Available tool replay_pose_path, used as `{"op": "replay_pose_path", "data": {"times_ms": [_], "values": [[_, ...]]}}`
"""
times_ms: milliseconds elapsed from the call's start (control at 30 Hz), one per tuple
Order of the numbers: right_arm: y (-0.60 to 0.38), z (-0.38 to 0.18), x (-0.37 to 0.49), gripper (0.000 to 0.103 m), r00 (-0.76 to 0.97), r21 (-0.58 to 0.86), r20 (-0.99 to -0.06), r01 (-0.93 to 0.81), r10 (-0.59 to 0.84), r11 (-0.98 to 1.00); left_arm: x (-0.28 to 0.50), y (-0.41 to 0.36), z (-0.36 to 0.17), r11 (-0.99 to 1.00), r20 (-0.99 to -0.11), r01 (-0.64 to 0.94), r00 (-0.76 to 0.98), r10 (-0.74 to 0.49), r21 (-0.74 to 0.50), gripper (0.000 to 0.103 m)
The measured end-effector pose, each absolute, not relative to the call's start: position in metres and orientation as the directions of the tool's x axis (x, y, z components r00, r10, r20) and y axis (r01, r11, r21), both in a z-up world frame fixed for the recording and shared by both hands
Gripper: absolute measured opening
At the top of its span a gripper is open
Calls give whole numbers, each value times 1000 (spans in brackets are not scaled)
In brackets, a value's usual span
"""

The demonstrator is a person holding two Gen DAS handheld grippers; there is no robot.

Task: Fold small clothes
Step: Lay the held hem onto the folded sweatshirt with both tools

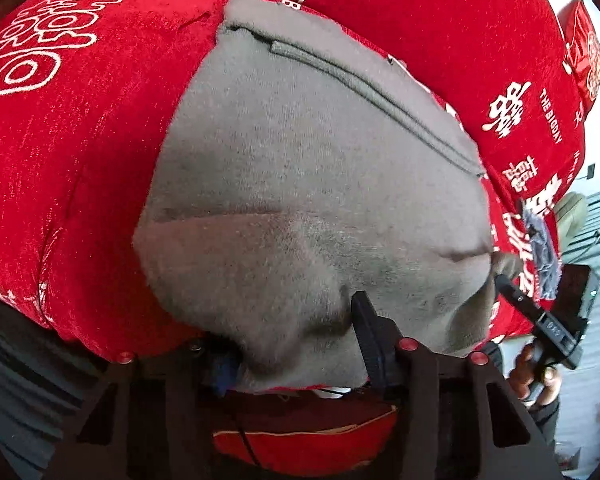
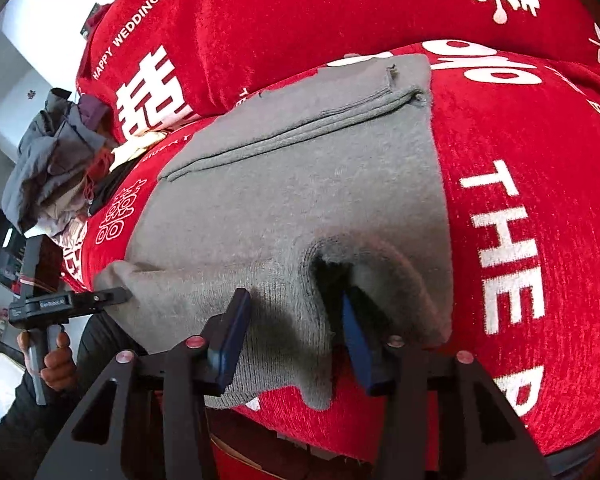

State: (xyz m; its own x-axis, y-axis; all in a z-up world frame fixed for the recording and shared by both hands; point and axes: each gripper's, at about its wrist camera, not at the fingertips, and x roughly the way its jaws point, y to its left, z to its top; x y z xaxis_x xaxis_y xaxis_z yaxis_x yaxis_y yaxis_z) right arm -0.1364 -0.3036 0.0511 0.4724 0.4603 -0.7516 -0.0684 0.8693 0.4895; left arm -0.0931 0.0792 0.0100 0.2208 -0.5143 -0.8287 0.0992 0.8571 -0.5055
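Observation:
A small grey knit garment (image 1: 300, 184) lies flat on a red cushion (image 1: 72, 152), ribbed hem at the far side; it also shows in the right wrist view (image 2: 300, 184). My left gripper (image 1: 300, 344) sits at the garment's near edge, cloth draped over the gap between its fingers; from the right wrist view its tip (image 2: 116, 295) pinches the near left corner. My right gripper (image 2: 296, 332) stands wide at the near right edge, cloth bunched between its blue pads (image 2: 356, 340); in the left wrist view it (image 1: 508, 284) touches the near right corner.
Red cushions with white lettering (image 2: 508, 240) cover the sofa seat and back (image 1: 440, 20). A heap of other clothes (image 2: 56, 160) lies at the far left of the right wrist view. A hand (image 2: 56, 364) holds the left gripper's handle.

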Motion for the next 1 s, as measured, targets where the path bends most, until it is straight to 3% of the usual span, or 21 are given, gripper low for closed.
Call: {"op": "replay_pose_path", "data": {"times_ms": [33, 67, 167, 333, 567, 1000], "values": [[-302, 51, -136, 25, 467, 492, -750, -78, 467, 867, -91, 78, 8, 857, -832, 101, 207, -515, -505, 17], [-301, 52, -137, 16, 466, 490, -749, -88, 470, 867, -90, 78, 7, 854, -831, 96, 196, -520, -512, 15], [-298, 64, -144, 8, 490, 476, -732, -129, 473, 870, -92, 79, 21, 860, -826, 120, 239, -511, -496, 14], [-302, 99, -156, 7, 563, 506, -641, -202, 522, 839, -101, 85, 65, 853, -775, 206, 357, -521, -479, 14], [-309, 141, -135, 7, 661, 514, -543, -225, 518, 828, -67, 84, 106, 859, -735, 198, 449, -508, -472, 14], [-333, 180, -29, 7, 718, 520, -529, -146, 452, 841, 37, 64, 145, 864, -721, 183, 485, -494, -469, 14]]}}
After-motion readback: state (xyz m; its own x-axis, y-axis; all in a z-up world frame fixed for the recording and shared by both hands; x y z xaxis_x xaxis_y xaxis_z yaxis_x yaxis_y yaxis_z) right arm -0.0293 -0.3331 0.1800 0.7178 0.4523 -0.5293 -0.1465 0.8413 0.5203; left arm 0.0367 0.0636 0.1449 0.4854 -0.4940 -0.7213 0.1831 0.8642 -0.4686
